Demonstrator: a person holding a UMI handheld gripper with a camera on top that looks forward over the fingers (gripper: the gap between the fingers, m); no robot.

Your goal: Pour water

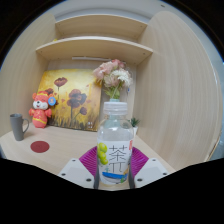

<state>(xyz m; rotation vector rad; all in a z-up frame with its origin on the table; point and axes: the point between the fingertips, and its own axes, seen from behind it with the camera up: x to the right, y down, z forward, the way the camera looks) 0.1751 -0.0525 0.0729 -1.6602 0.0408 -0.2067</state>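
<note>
Gripper view: one clear bottle (116, 146) stands upright between the two fingers of the gripper (116, 168), both pink pads (89, 158) pressed against its sides. Beyond, on the table (60, 150): one grey mug (17, 126), one red coaster (40, 146), one plush toy (41, 109)

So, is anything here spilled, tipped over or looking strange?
Nothing stands out. The capped bottle stands upright between the fingers of the tool. The grey mug and the red coaster sit in order on the desk. No spill shows.
</note>
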